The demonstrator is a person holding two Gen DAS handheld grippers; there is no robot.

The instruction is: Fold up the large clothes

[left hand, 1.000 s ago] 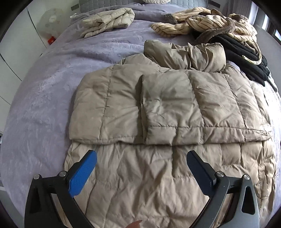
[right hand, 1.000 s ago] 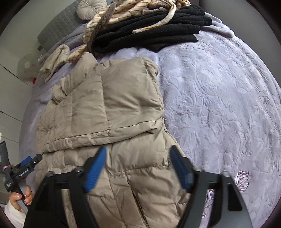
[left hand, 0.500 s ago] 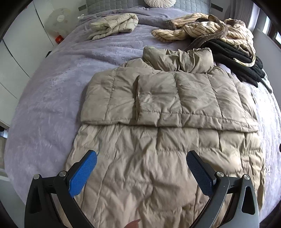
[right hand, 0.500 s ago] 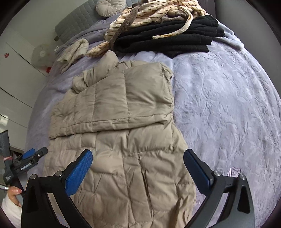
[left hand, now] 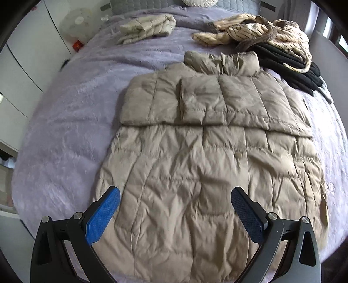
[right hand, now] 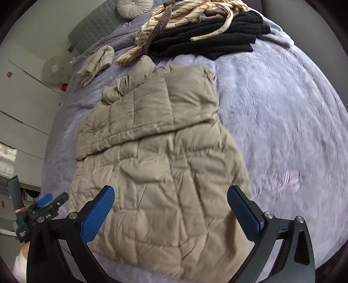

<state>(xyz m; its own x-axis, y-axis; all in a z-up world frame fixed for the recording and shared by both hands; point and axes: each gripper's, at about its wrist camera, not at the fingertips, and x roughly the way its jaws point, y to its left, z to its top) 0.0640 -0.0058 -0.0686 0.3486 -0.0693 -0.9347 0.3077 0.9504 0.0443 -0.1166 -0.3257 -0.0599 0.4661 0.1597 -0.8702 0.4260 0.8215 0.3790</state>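
Observation:
A large beige quilted puffer coat (left hand: 206, 156) lies flat on the lilac bedspread (left hand: 65, 122), sleeves folded across its upper half and hood bunched at the far end. In the right wrist view the same coat (right hand: 156, 165) stretches away from me. My left gripper (left hand: 175, 198) hovers above the coat's lower hem, open, nothing between its blue pads. My right gripper (right hand: 170, 197) hangs over the coat's near right part, jaws wide open and empty. The left gripper (right hand: 46, 201) also shows at the lower left of the right wrist view, held by a hand.
At the far end of the bed lie a folded cream quilted garment (left hand: 148, 27), a striped beige garment (left hand: 250, 28) and a stack of black clothes (left hand: 289, 65). White cabinet doors (left hand: 24, 65) stand left of the bed. A grey headboard (right hand: 97, 26) and a round cushion (right hand: 134, 6) are behind.
Both grippers have pulled back and risen, so more of the coat and bed shows. The right gripper's jaws went from partly open to fully wide. The coat lies unmoved.

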